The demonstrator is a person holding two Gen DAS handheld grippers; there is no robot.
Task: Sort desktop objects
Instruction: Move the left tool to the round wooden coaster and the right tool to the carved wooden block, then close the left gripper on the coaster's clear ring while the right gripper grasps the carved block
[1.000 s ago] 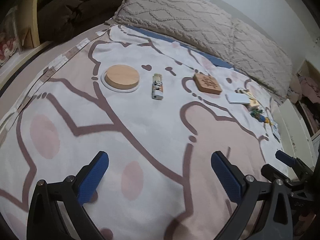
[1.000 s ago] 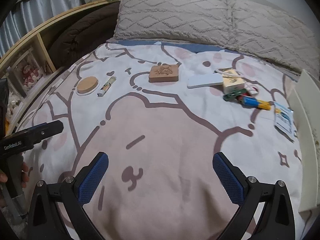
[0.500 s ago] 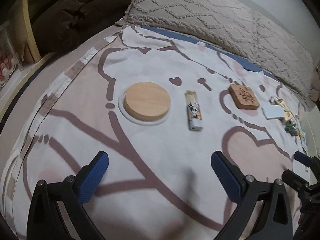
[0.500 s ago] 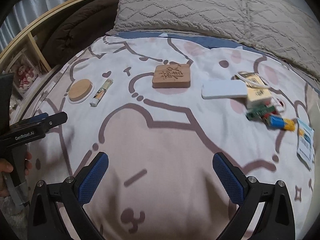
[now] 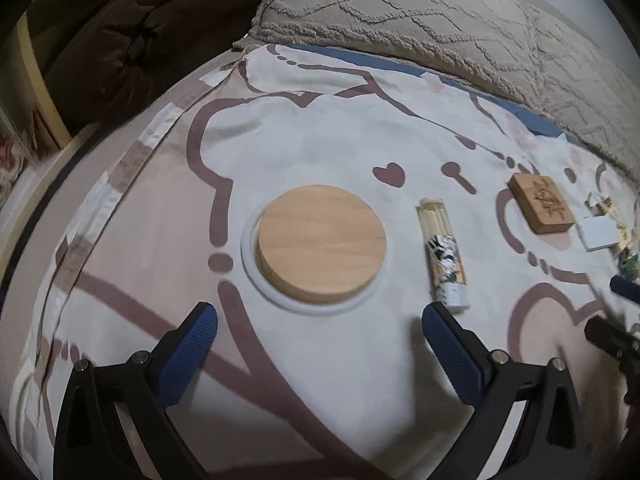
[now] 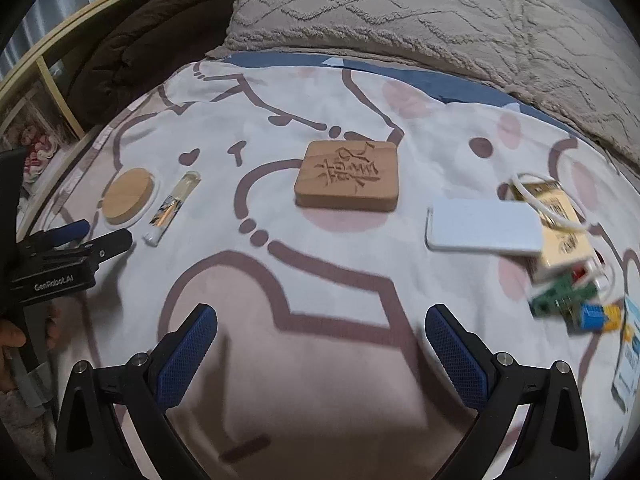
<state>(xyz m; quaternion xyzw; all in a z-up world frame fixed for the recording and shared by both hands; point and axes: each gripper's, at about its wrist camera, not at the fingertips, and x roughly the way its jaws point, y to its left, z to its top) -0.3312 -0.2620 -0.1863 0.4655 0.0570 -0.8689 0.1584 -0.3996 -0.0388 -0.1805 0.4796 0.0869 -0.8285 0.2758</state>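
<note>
The left hand-held gripper (image 5: pixel 320 322) is seen spread wide, with nothing held between its two blue fingers (image 5: pixel 188 350), and it is kept just above the bed cover (image 5: pixel 320 140). Directly in front of it, one round wooden lid (image 5: pixel 322 242) is laid flat on the cover, with a white rim visible around it; no contact between the fingers and the lid is seen. Just beside the lid, on the right, one slim tube (image 5: pixel 442 254) with a printed label and a clear end is laid. Farther to the right, one wooden block (image 5: pixel 540 204) with a carved sign is found, and behind it one white flat box (image 5: pixel 598 232). The right hand-held gripper (image 6: pixel 320 322) is also opened wide and empty, and it is held over the cover, well apart from the things. In its view the same carved wooden block is placed ahead in the middle, and the white flat box to the right of it. The box is partly laid over one yellow packet (image 6: pixel 560 224), across which a white cable (image 6: pixel 556 212) is draped. Near the right edge, some small green, blue and yellow parts (image 6: pixel 576 304) are grouped; they are blurred and cannot be counted. One printed card (image 6: pixel 628 356) is seen below them. Two grey textured pillows (image 6: pixel 420 12) are set at the head of the bed. At the left edge of this view, part of a hand (image 6: pixel 12 340) is seen on the handle of the left device.
</note>
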